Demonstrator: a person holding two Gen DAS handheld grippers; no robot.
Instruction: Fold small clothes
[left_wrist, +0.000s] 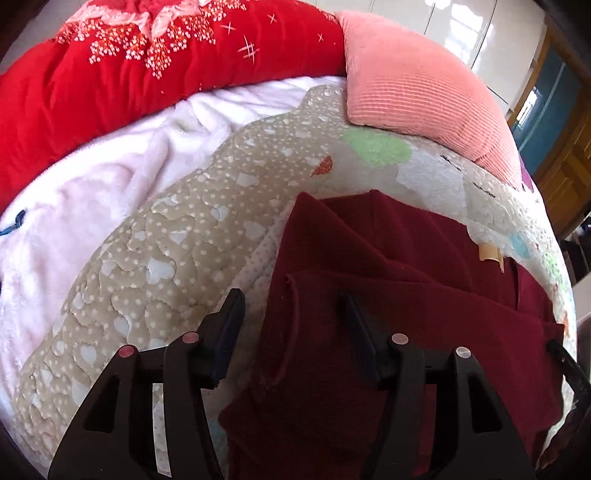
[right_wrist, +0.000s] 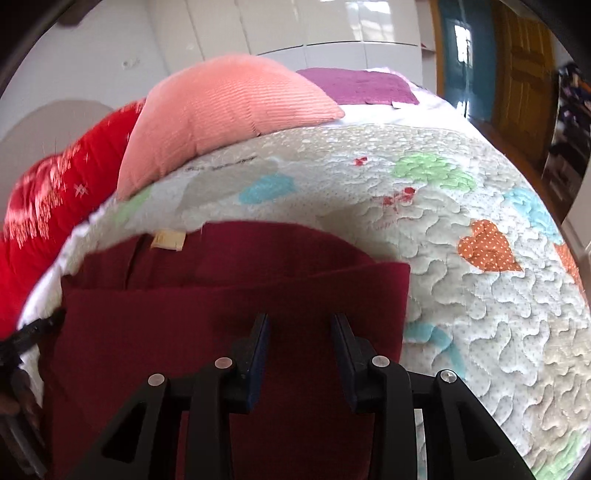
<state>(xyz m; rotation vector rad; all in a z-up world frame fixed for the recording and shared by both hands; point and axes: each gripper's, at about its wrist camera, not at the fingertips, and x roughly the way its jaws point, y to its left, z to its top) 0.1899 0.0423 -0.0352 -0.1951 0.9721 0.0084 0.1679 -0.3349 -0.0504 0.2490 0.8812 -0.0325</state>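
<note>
A dark red garment (left_wrist: 388, 288) lies folded on the quilted bedspread (left_wrist: 155, 258), a cream label (left_wrist: 489, 254) showing near its far edge. My left gripper (left_wrist: 291, 308) hovers open over the garment's left edge, one finger above the quilt and the other above the cloth, with nothing between them. In the right wrist view the same garment (right_wrist: 221, 295) and its label (right_wrist: 168, 240) fill the lower left. My right gripper (right_wrist: 301, 325) stands open just over the garment's right part, and no cloth is pinched between its pads.
A red floral duvet (left_wrist: 129, 62) and a salmon ribbed pillow (left_wrist: 413, 85) lie at the back of the bed. A pale pink fleece blanket (left_wrist: 92, 192) is at the left. A purple cloth (right_wrist: 362, 86) lies beyond the pillow. The bed's right edge drops toward a wooden door (right_wrist: 524, 62).
</note>
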